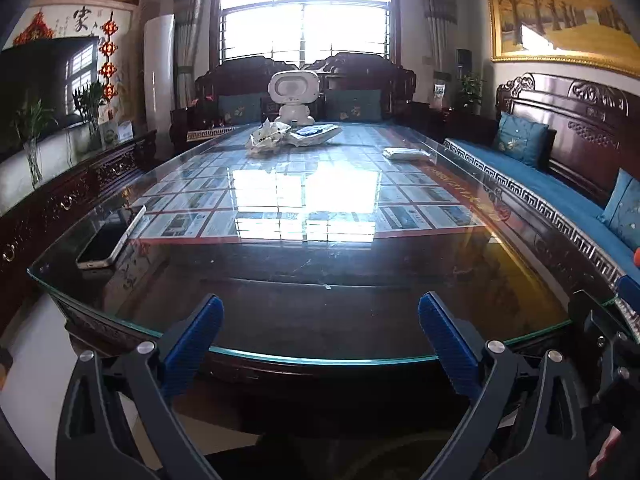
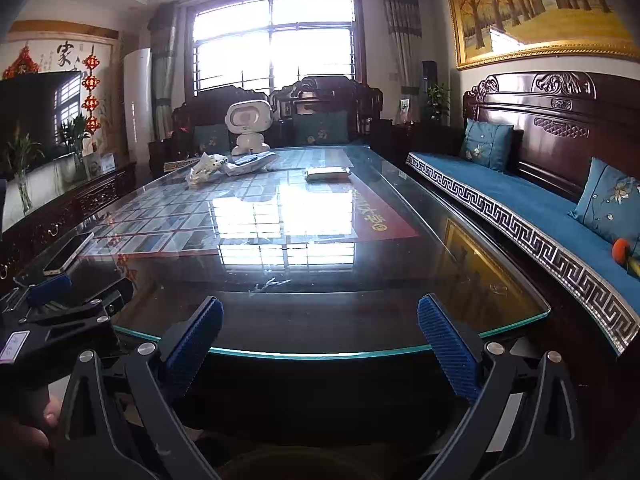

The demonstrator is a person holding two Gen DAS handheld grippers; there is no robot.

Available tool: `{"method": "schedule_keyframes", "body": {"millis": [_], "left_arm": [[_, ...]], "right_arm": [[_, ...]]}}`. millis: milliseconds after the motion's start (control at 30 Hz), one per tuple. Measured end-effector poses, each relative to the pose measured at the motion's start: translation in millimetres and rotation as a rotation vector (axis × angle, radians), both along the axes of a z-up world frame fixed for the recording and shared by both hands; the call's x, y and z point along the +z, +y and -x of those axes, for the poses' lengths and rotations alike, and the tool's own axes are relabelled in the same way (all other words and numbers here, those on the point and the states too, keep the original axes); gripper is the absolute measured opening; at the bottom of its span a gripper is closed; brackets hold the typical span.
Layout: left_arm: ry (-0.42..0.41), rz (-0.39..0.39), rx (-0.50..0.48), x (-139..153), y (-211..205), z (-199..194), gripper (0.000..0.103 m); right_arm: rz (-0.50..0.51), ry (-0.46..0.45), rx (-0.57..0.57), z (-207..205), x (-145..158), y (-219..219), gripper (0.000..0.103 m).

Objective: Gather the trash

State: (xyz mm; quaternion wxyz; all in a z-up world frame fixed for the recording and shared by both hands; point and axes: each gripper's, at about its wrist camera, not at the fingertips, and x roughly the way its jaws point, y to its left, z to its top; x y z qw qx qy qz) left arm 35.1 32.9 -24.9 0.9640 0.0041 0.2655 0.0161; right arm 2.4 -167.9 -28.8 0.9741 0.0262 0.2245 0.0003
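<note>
A crumpled white wrapper (image 1: 267,138) lies at the far end of the glass-topped table (image 1: 320,280), beside a flat white and blue bag (image 1: 316,134). Both show in the right wrist view, the wrapper (image 2: 206,168) and the bag (image 2: 252,163). A flat white packet (image 1: 405,153) lies far right; it also shows in the right wrist view (image 2: 328,173). My left gripper (image 1: 320,332) is open and empty at the table's near edge. My right gripper (image 2: 320,332) is open and empty at the same edge; the left gripper's body (image 2: 60,312) shows at its left.
A phone (image 1: 110,238) lies at the table's left edge. A white robot toy (image 1: 294,96) stands at the far end. A carved wooden sofa with blue cushions (image 2: 540,208) runs along the right. A cabinet with a TV and plants (image 1: 60,184) lines the left.
</note>
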Motion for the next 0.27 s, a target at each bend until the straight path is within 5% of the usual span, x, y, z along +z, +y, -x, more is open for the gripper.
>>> {"method": "schedule_keyframes", "body": {"millis": [267], "left_arm": [[0.051,0.014,-0.021,1,-2,-15,0.099]], "right_arm": [[-0.001,-0.003,-0.002,-9,3,-3,0.095]]}}
